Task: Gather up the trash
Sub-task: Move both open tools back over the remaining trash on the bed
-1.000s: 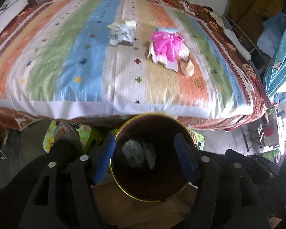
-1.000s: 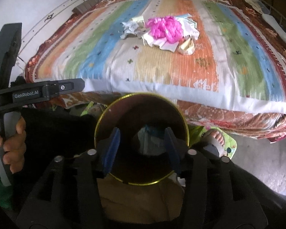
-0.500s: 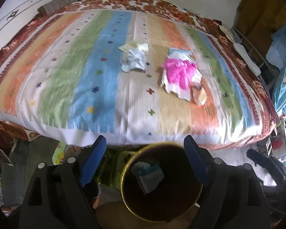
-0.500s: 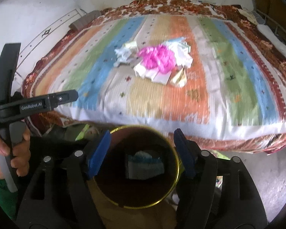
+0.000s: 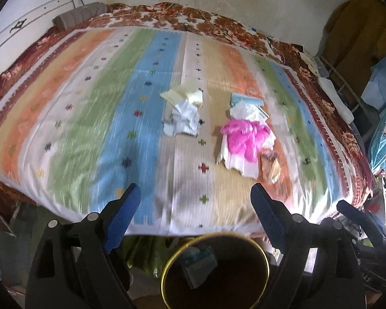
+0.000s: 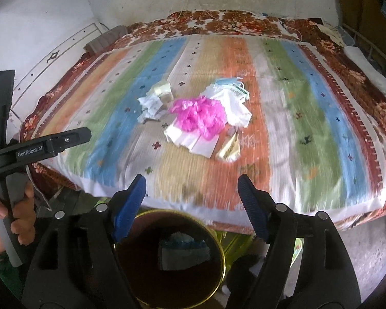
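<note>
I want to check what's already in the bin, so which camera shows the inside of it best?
The right wrist view: nearly the whole bin and the pale trash inside show. The left wrist view crops the bin at the bottom edge.

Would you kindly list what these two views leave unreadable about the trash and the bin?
- Bin bottom: dark in both views; the scraps inside cannot be identified.
- Paper under the pink bag: partly covered.
- Box print: too small, blurred.
- Small wrapper: blurred.
- Bin's near rim: cut off by the frame edge.
</note>
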Available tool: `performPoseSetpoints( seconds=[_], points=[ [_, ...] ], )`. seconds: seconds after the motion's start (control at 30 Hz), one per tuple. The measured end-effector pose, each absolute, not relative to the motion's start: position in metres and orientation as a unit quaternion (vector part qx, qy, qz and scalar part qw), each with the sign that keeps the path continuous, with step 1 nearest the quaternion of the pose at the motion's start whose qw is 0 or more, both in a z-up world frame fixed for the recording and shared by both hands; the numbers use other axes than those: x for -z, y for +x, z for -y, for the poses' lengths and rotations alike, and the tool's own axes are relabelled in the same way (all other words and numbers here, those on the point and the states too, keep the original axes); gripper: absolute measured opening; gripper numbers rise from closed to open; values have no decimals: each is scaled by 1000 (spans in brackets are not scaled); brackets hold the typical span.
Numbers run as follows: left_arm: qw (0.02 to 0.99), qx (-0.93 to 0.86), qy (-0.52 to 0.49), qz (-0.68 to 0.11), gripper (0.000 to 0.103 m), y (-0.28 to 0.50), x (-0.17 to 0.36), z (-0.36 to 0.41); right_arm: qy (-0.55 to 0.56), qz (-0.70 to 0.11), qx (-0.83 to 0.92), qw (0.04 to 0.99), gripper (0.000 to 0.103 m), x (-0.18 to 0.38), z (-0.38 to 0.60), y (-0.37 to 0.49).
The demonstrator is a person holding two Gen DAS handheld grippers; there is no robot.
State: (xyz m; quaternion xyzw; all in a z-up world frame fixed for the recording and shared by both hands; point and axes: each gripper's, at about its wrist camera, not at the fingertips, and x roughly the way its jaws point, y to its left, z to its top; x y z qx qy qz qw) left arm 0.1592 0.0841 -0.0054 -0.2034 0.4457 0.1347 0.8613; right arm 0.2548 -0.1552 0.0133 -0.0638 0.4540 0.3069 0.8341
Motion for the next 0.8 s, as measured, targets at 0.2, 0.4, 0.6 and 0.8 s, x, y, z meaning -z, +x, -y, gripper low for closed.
performPoseSetpoints(
  seconds=[0.2, 0.4, 0.6, 0.8],
  points=[
    [863, -142, -185, -449, 86, 188, 5, -98, -66, -451, -310, 834, 70, -12, 142, 276],
    [857, -137, -179, -463, 86, 212, 16, -109, -59, -457, -311, 831, 70, -4, 130, 302],
    [848, -132, -179, -482, 86, 237, 31, -120, -49, -463, -315, 827, 70, 5, 119, 328],
    [840, -131, -186, -492, 86, 260, 48, -137, -48, -464, -316, 826, 70, 16, 108, 353]
  ],
)
